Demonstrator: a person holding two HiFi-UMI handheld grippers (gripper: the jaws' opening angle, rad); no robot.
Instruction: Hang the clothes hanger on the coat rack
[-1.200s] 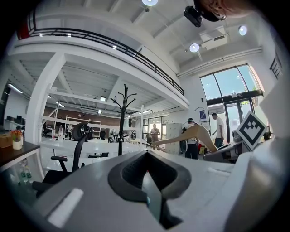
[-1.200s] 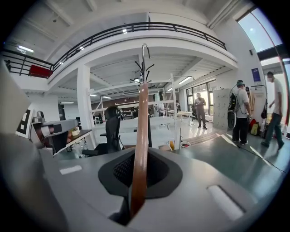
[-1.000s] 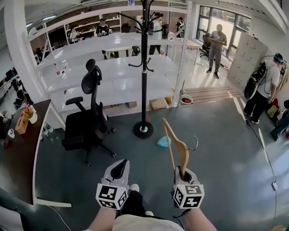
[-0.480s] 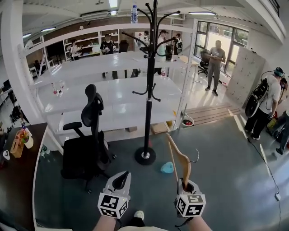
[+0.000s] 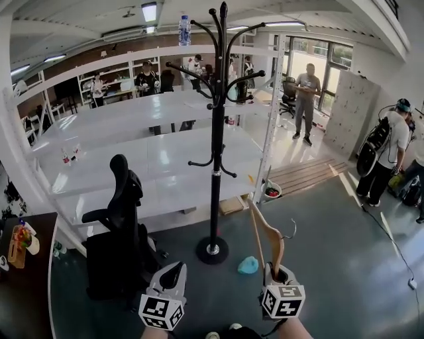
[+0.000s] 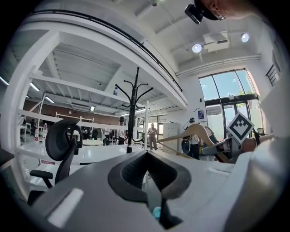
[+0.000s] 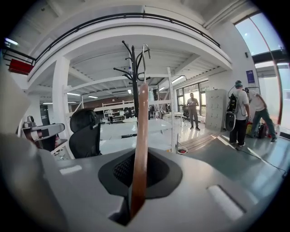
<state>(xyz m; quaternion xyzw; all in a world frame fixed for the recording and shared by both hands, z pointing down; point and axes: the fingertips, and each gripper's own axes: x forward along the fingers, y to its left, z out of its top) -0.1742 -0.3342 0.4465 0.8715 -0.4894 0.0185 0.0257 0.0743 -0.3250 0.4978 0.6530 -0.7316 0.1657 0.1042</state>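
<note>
Holding: clothes hanger (image 5: 264, 222), pinched upright in right claw (image 5: 273, 268), hook left free for catching a peg. Coat rack (image 5: 215, 165) stands ahead, well apart. Left claw (image 5: 175, 266) pressed together, empty.

I worked in bright light from the windows (image 5: 334, 56) and ceiling lamp (image 5: 149, 11). Fisheye bent my views' edges; their corners were black.

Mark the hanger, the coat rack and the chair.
hanger (image 7: 141, 140), right gripper view, middle of its wooden arm.
coat rack (image 5: 216, 152), head view, on the pole.
chair (image 5: 123, 206), head view, on the backrest.
</note>
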